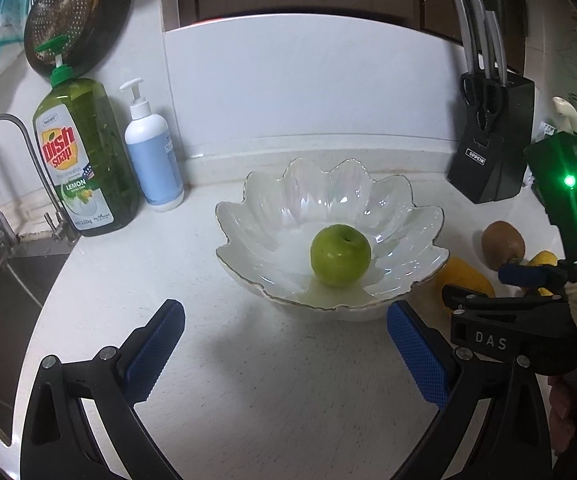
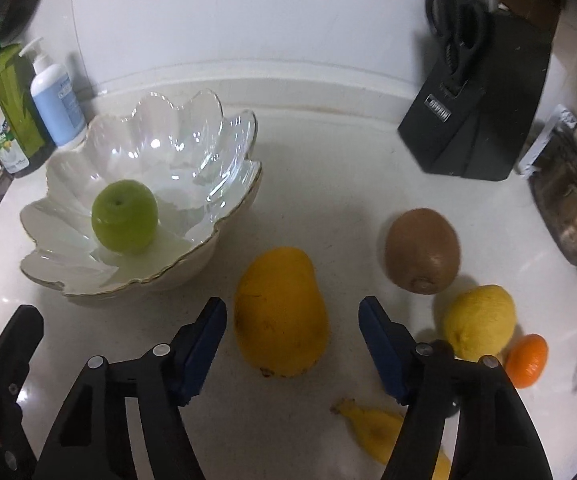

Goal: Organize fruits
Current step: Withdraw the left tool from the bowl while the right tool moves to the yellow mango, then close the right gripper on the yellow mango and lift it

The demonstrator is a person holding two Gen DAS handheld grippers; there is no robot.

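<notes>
A green apple [image 1: 340, 256] [image 2: 124, 216] lies in the white petal-shaped bowl [image 1: 272, 208] [image 2: 208, 128]. My left gripper [image 1: 284, 310] hangs open over the counter just in front of the bowl, with nothing between its blue pads. My right gripper [image 2: 293, 304] is open and straddles a yellow mango [image 2: 280, 312] [image 1: 462, 276] on the counter; a gap shows on each side of the fruit. To the mango's right lie a brown kiwi [image 2: 422, 250] [image 1: 502, 244], a lemon [image 2: 478, 320] and a small orange [image 2: 526, 360]. A banana [image 2: 376, 428] lies under the right finger.
A black knife block [image 1: 492, 152] [image 2: 476, 120] stands at the back right. A green dish soap bottle [image 1: 84, 156] and a white pump bottle [image 1: 152, 152] stand back left beside the sink [image 1: 4, 292] and tap. Metal pots [image 2: 572, 204] sit at the far right.
</notes>
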